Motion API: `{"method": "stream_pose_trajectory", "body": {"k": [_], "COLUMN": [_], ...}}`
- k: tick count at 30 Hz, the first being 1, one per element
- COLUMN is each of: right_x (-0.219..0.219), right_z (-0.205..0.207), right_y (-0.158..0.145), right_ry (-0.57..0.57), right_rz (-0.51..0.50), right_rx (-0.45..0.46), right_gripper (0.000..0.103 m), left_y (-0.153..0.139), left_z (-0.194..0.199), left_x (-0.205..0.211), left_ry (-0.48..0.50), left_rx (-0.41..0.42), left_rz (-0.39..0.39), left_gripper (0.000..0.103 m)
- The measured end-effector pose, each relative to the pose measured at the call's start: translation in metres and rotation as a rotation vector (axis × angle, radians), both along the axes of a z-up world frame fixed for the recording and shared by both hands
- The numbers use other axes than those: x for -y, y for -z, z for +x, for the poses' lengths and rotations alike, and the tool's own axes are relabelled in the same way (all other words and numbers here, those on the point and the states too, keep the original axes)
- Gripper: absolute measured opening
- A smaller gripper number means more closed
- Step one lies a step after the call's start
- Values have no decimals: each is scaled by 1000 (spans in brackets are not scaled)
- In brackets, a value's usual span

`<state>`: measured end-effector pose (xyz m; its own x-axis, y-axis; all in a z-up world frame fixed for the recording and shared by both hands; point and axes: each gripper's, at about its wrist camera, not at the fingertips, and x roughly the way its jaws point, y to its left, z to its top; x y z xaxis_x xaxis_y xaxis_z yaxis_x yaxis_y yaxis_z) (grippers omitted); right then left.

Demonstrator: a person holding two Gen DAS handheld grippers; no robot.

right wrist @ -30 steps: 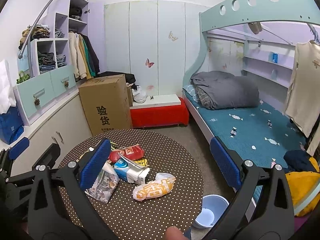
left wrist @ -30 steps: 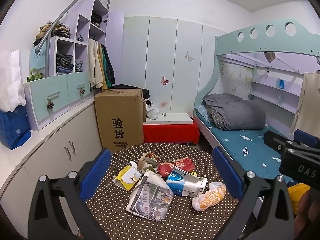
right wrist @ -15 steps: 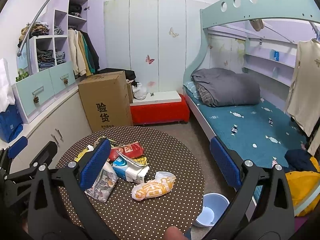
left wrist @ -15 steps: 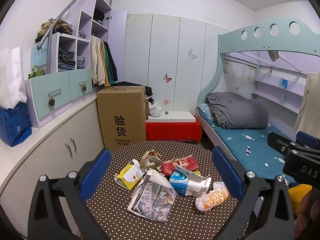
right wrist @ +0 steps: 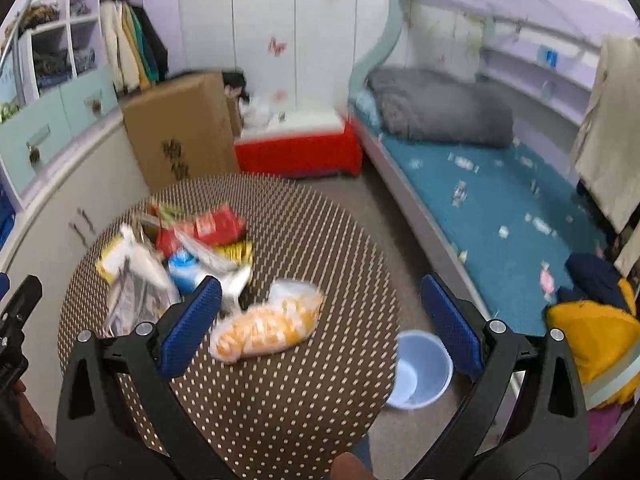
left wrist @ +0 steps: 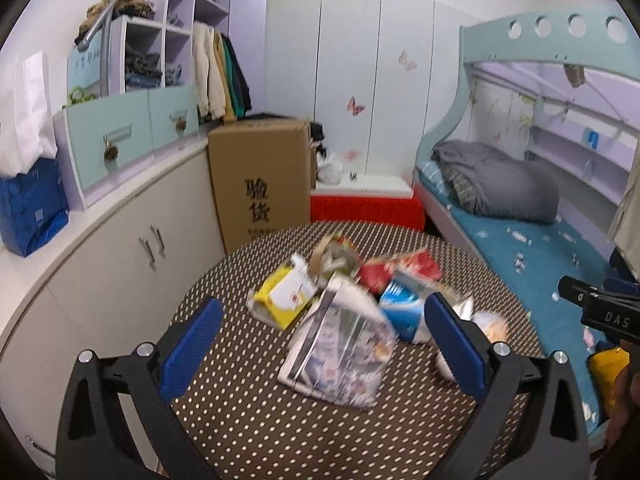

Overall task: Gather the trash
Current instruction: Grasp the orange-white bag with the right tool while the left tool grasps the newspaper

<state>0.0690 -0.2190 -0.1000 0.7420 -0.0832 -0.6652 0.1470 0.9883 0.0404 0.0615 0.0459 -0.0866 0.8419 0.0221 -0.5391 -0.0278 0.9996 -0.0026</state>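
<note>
I see a round polka-dot table (left wrist: 248, 408) with the trash pile (left wrist: 348, 300) near its centre. Only my right view shows the pale blue bin (right wrist: 420, 368) on the floor, right of the table. My left gripper (left wrist: 324, 336) and right gripper (right wrist: 320, 320) hang wide apart, empty.

Teal bunk bed (left wrist: 516, 216) opposite white cupboards (left wrist: 120, 248), butterfly wall panels (left wrist: 352, 60)

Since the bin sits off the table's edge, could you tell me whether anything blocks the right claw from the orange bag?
Nothing visible does. The right claw is open, and the orange bag lies alone on the dotted table, apart from the pile; the blue bin stands on the floor beside it.
</note>
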Motion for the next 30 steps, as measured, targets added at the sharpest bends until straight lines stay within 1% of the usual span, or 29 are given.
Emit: {"method": "stream_pose_trajectory", "body": {"k": [4,9,12,17,19,20,21,22,24,25,26,27,30], "right_x": [-8,-12,-11,-9,-11,-12,-12,-12,-14,-14,-14,-12,-3], "right_z": [16,30,41,64,73,76,77,79,79,77,77,75,70], "right_y": [37,63,76,102,112,117,120,123,121,119,118,117,116], "right_ry": [-25,-29,-23,11,25,23,17,2,-13,-23,-30,-35,-32], "right_rz": [22,64,114,207,212,218,234,264,268,265,266,272,282], "right_rx": [-101,-160,-197,-255,-278,-282,-281,-282,-270,-268,-266,-263,-259], "right_gripper": [97,97,97,97,97,93,80,74,65,63,60,59,57], "left_y": [25,49,64,75,78,79,81,84,92,95,102,106,120], "left_z": [6,17,29,46,52,54,58,61,73,78,88,93,110], "left_x": [-10,-15,-18,-28,-30,-31,-31,-31,-32,-33,-38,-40,-43], "left_ry": [-4,10,13,24,32,36,39,44,67,69,78,82,127], "left_rx": [-64,-124,-161,-185,-188,-192,-196,-198,-219,-231,-255,-264,-299], "left_rz": [2,8,18,26,21,17,16,16,18,13,-16,-26,-23], "left_gripper": [99,99,99,99,99,99,99,99,99,99,99,99,99]}}
